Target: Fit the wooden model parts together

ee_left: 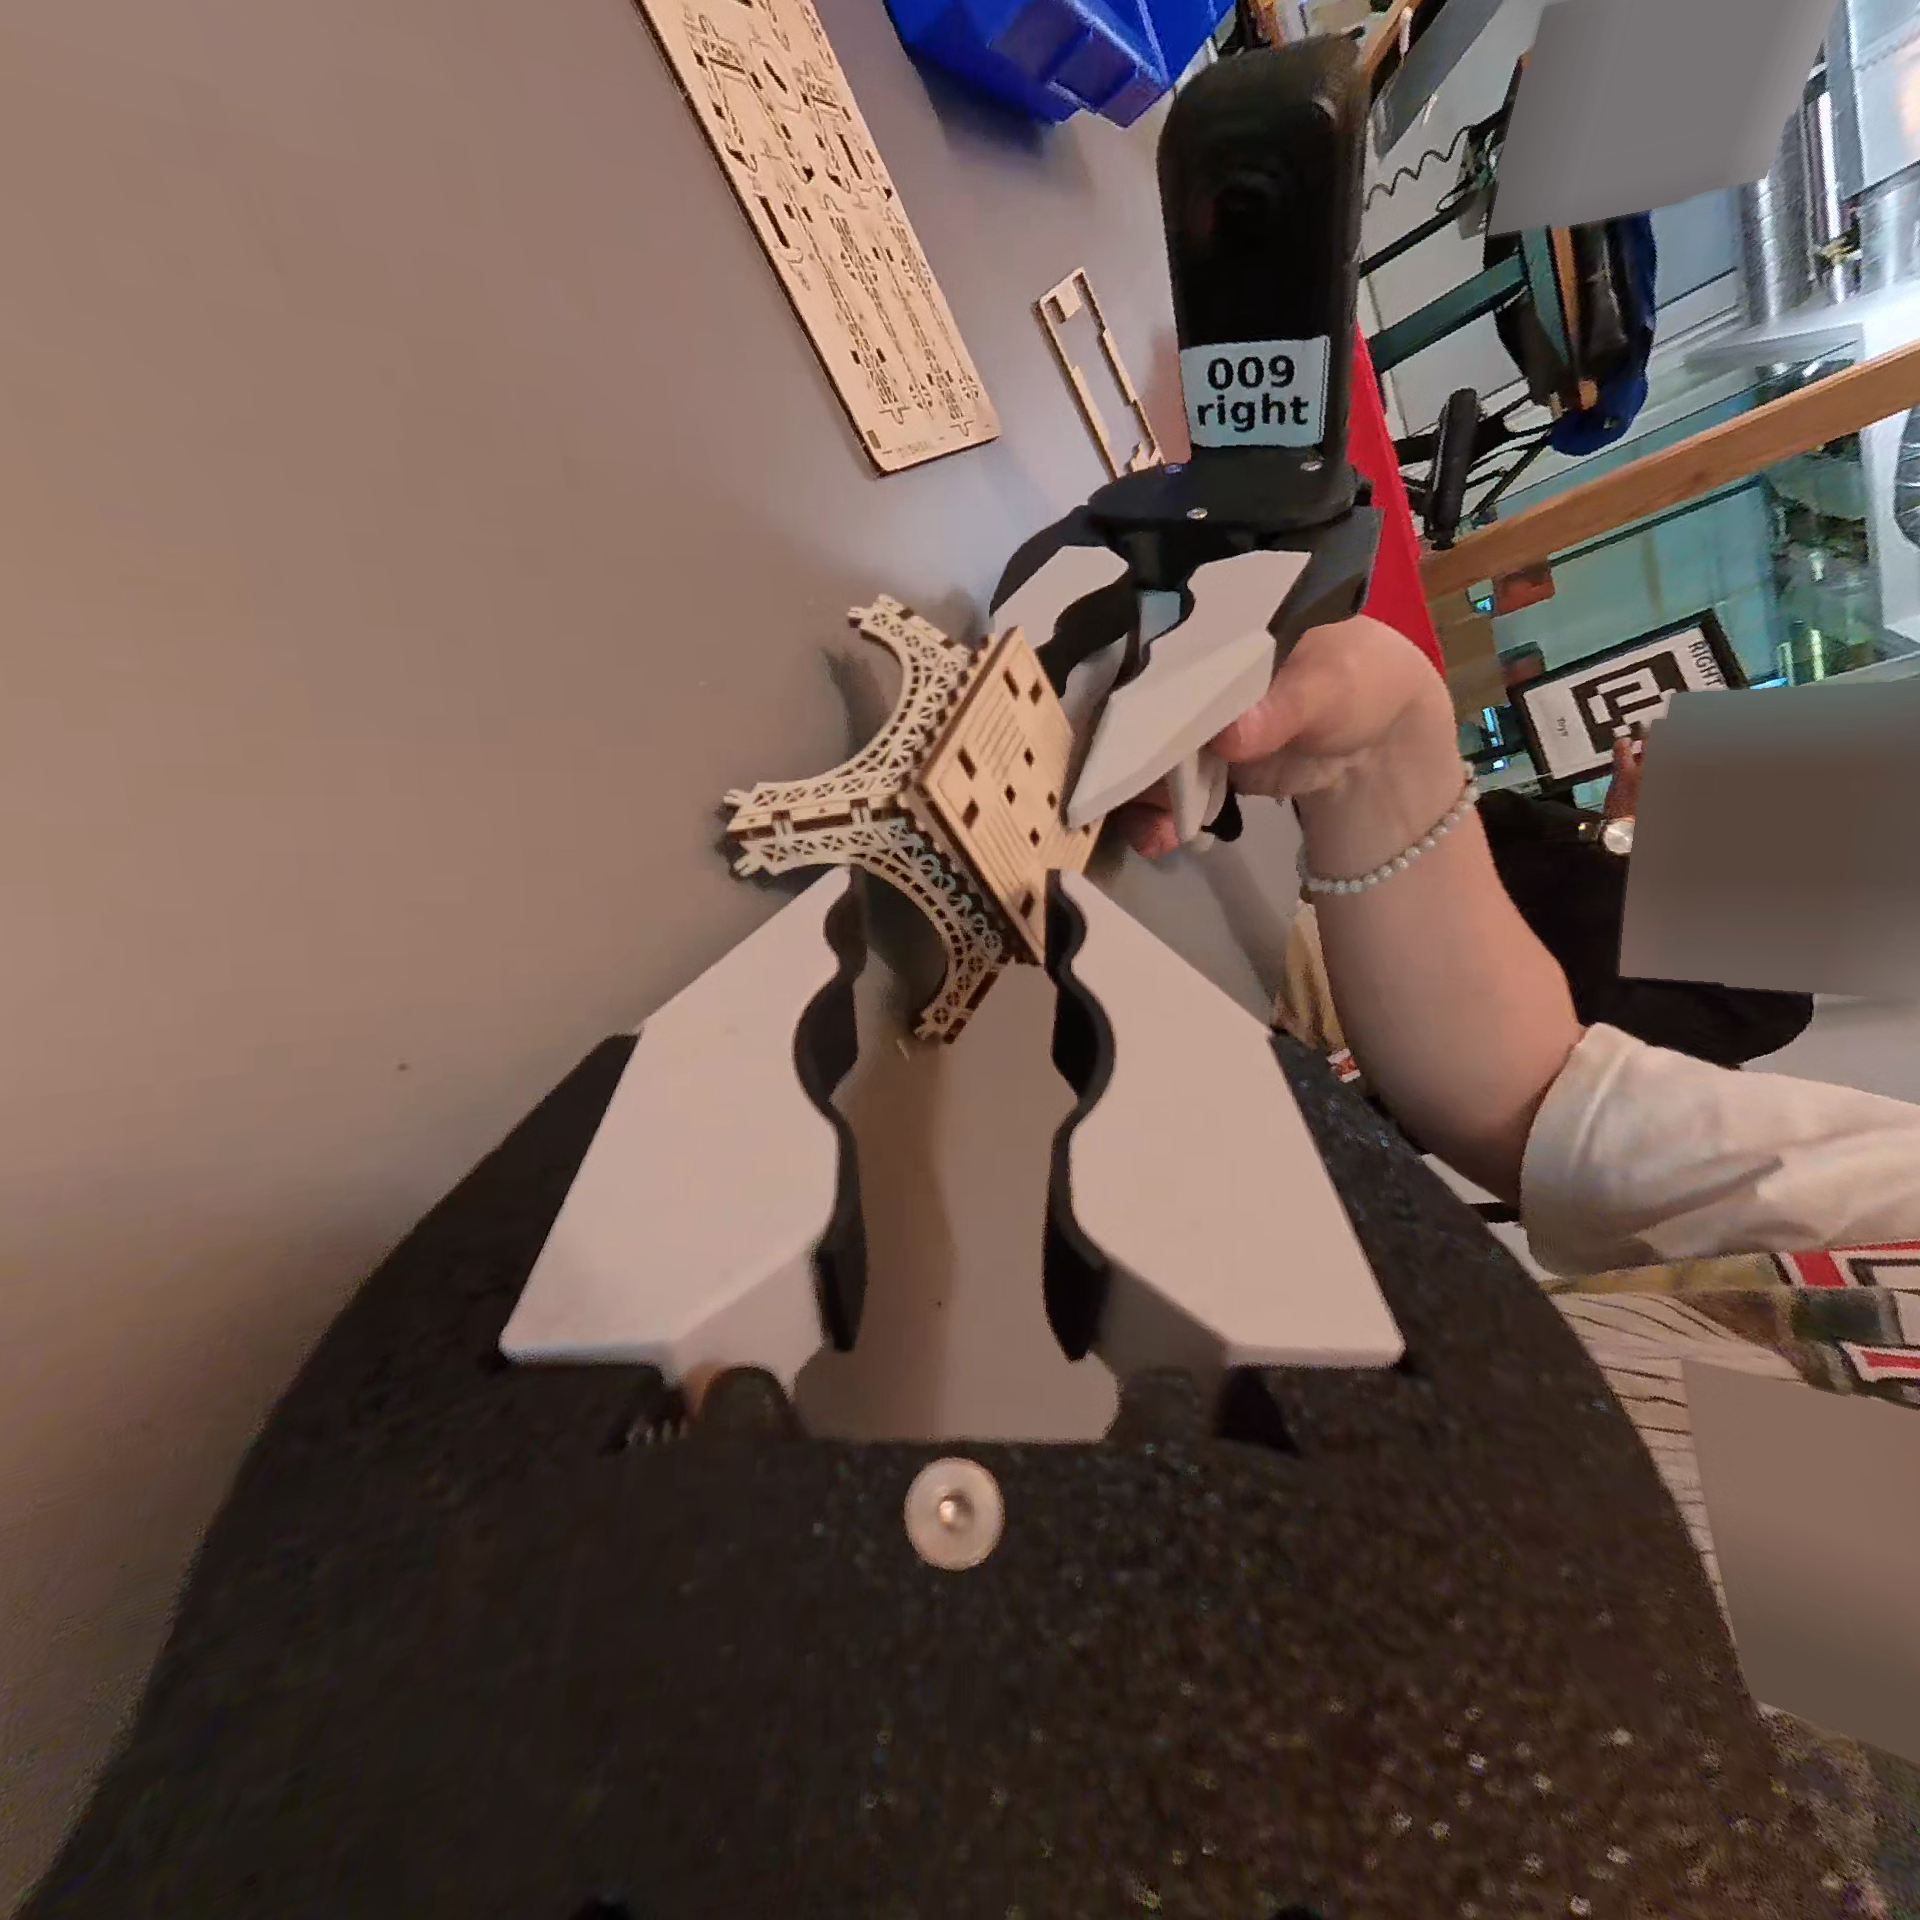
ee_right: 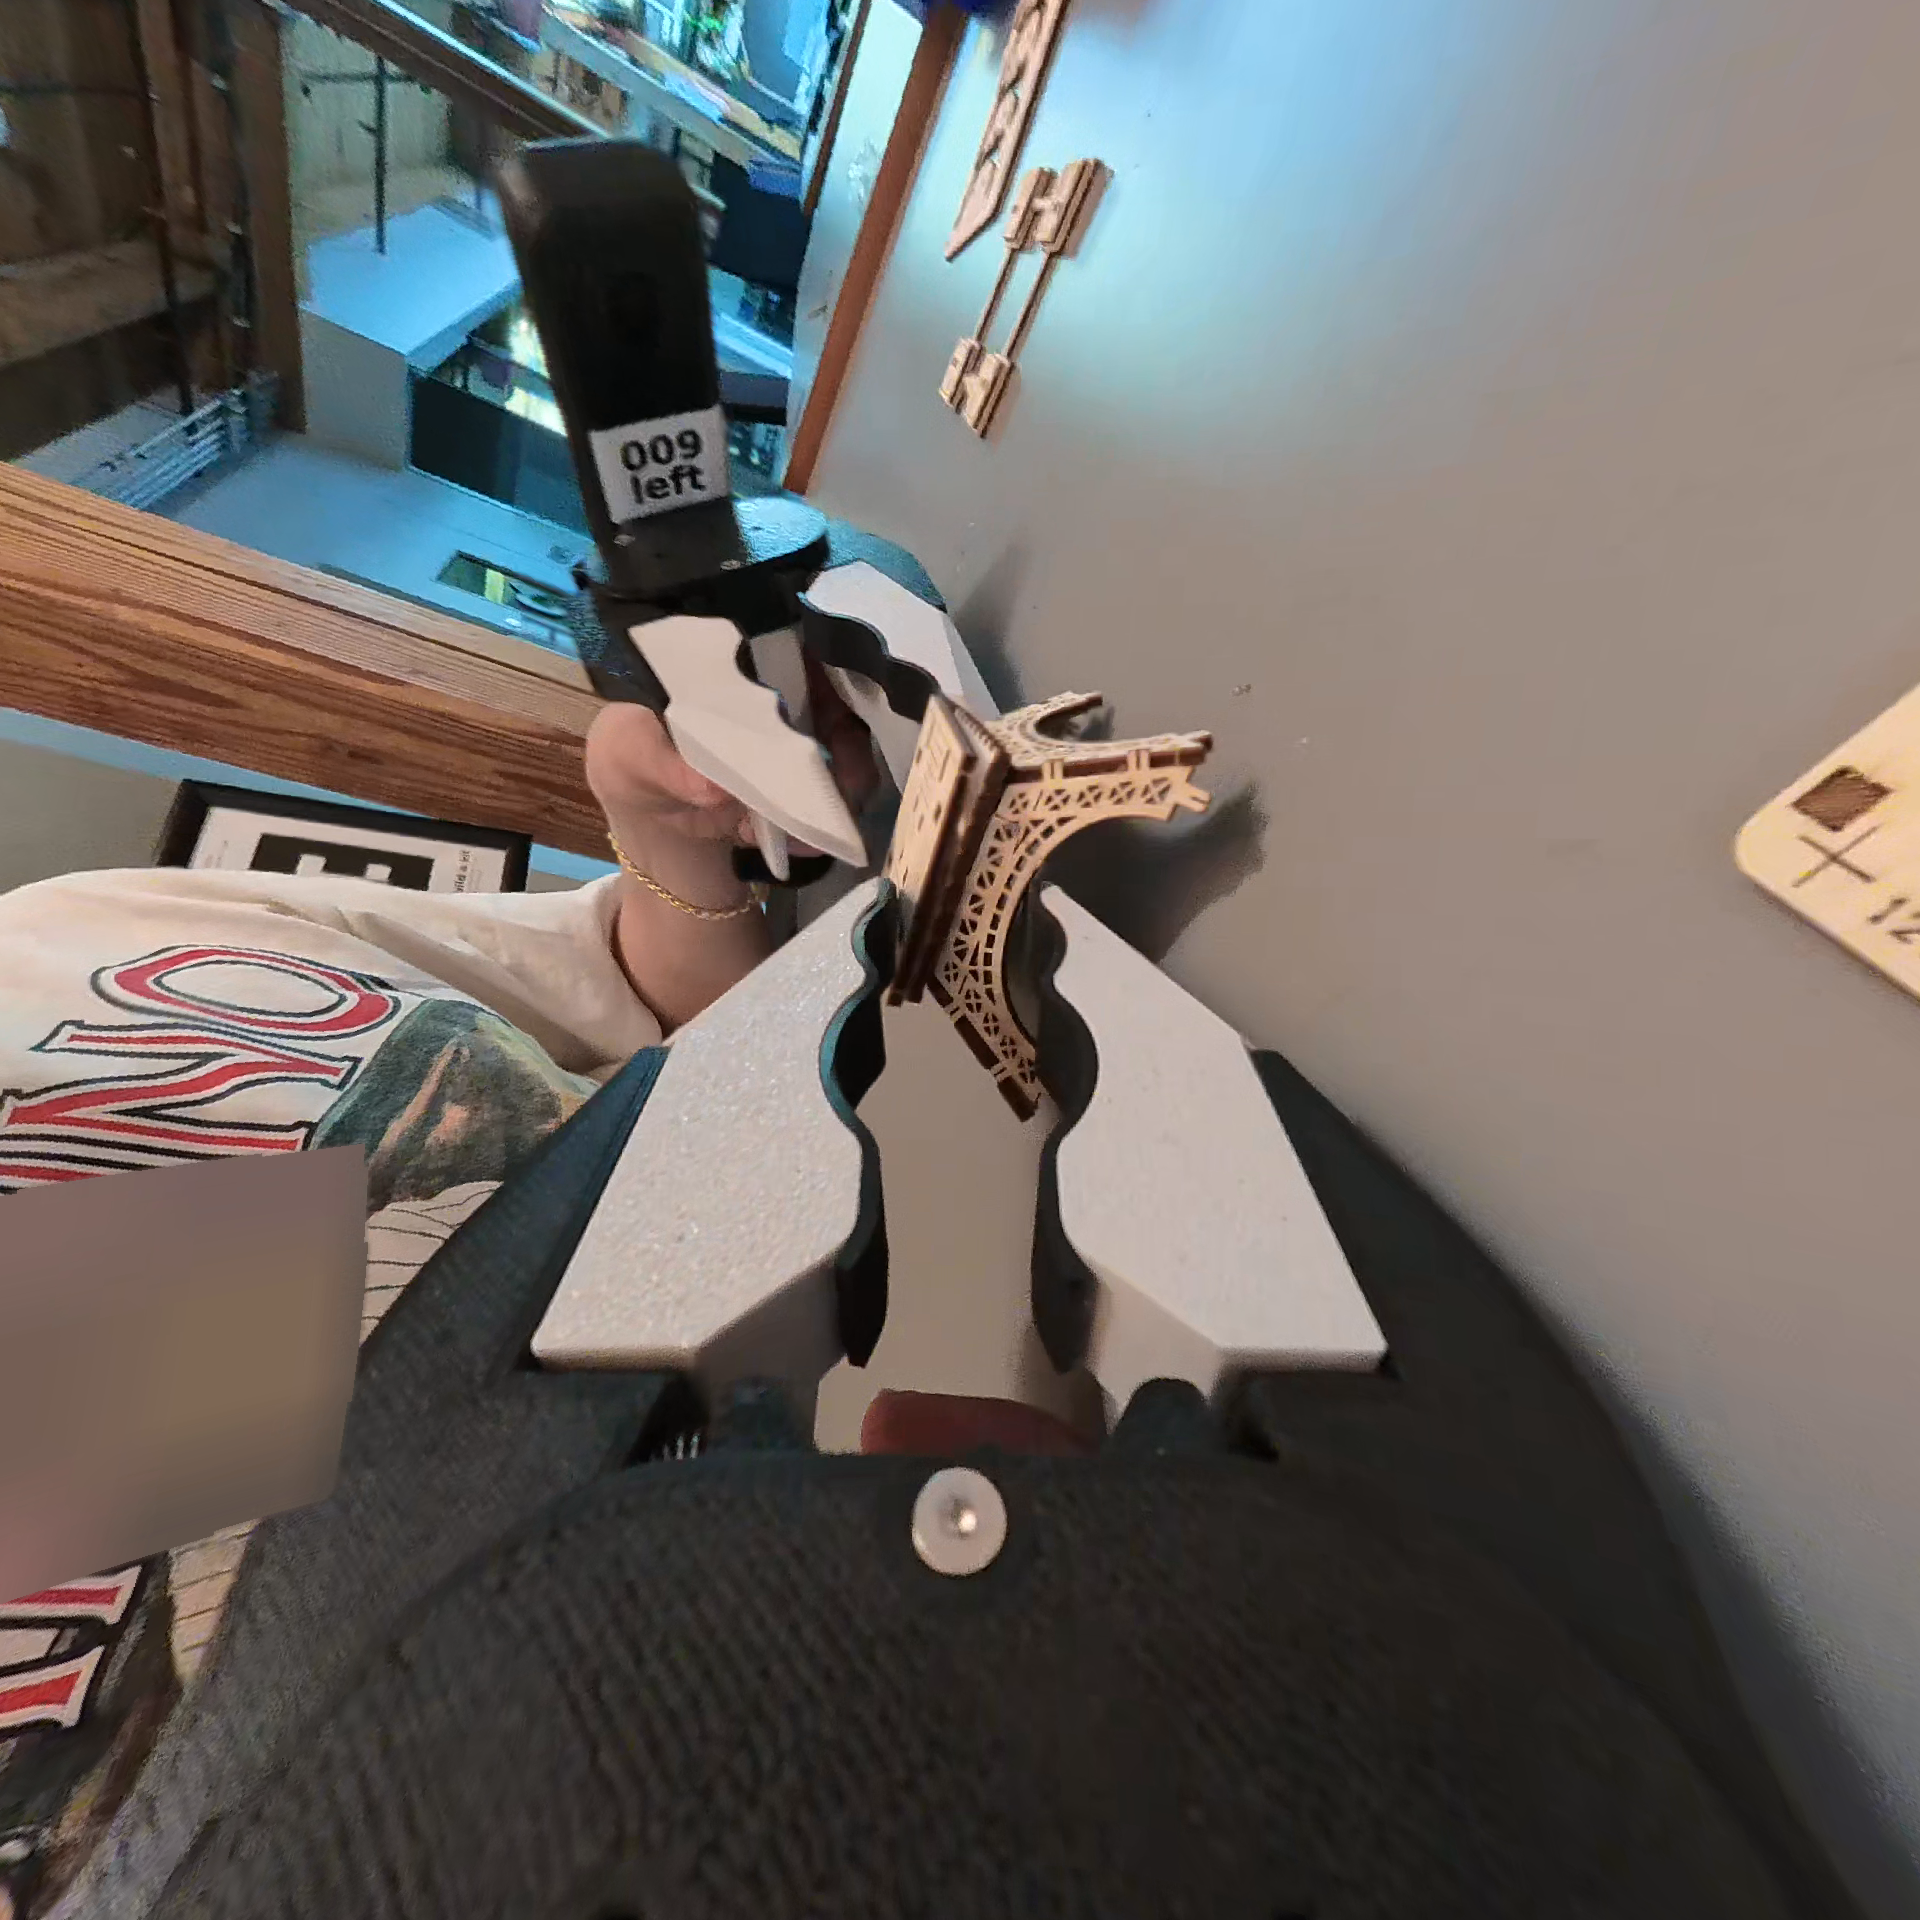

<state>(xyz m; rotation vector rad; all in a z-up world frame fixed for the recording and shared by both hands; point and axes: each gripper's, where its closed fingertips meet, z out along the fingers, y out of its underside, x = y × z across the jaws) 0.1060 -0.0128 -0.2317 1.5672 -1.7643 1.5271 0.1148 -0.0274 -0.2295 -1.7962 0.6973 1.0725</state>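
The wooden model (ee_left: 935,810), a lattice tower base with four arched legs and a square slotted platform (ee_left: 1003,774), is held above the grey bench (ee_left: 312,520), tipped on its side so the platform faces the person and the legs point toward the bench; the left gripper (ee_left: 951,935) has its white fingers (ee_left: 717,1091) parted to a moderate gap, and one arched leg (ee_left: 961,961) lies between the tips, though whether the black wavy pads actually press on it cannot be told from the left wrist view; in the right wrist view the right gripper (ee_right: 961,935) is likewise partly spread, with the platform edge and a leg (ee_right: 992,997) sitting between its fingers (ee_right: 727,1143), the platform close against the left-hand pad, firm contact unclear; each gripper shows in the other's view, the right one (ee_left: 1081,758) with one fingertip near the platform's face, the left one (ee_right: 883,790) just beside the platform; a hand (ee_left: 1330,727) wearing a bead bracelet grips the right handle; toward the bench's far edge lie a flat sheet of laser-cut parts (ee_left: 821,229) and a narrow loose wooden frame (ee_left: 1091,364), well apart from the model; a blue bin (ee_left: 1039,52) stands at the far edge.
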